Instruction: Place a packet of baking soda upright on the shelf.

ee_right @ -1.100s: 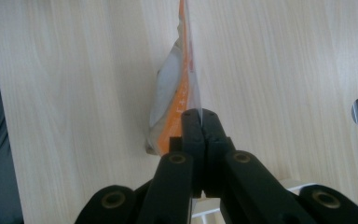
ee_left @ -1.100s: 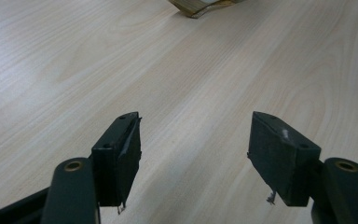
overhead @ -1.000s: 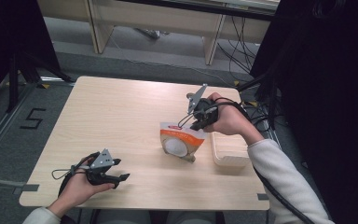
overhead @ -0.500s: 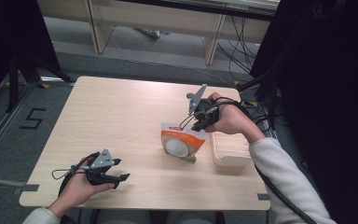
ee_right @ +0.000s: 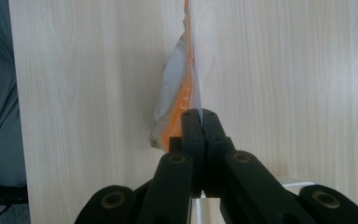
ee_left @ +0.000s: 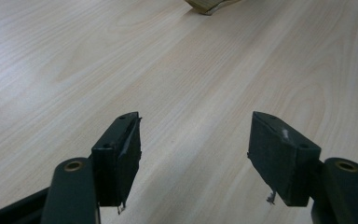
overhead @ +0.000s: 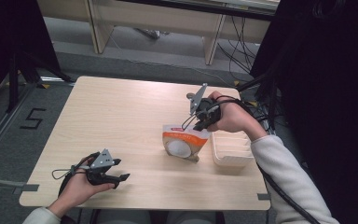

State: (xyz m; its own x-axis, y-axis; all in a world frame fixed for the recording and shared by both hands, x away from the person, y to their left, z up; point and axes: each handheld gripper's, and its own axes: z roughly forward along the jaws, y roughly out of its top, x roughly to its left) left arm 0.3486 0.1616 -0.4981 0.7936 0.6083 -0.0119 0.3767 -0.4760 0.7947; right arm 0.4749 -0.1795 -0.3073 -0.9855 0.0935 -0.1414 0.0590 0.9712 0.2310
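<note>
An orange-and-white pouch (overhead: 182, 142) stands upright on the wooden table (overhead: 121, 116), right of the middle. My right gripper (overhead: 200, 122) is shut on the pouch's top edge, and in the right gripper view the thin top of the pouch (ee_right: 192, 65) runs up from between the closed jaws of the gripper (ee_right: 200, 126). My left gripper (overhead: 116, 177) rests near the table's front left, held by a hand, apart from the pouch. In the left gripper view its two black fingertips (ee_left: 121, 154) stand wide apart over bare wood, the gripper (ee_left: 196, 161) open and holding nothing.
A white ribbed tray (overhead: 232, 148) sits just right of the pouch, by the table's right edge. Cables trail from both grippers. Grey floor and a desk's legs (overhead: 212, 42) lie beyond the far edge. A corner of the pouch (ee_left: 209, 4) shows at the top of the left gripper view.
</note>
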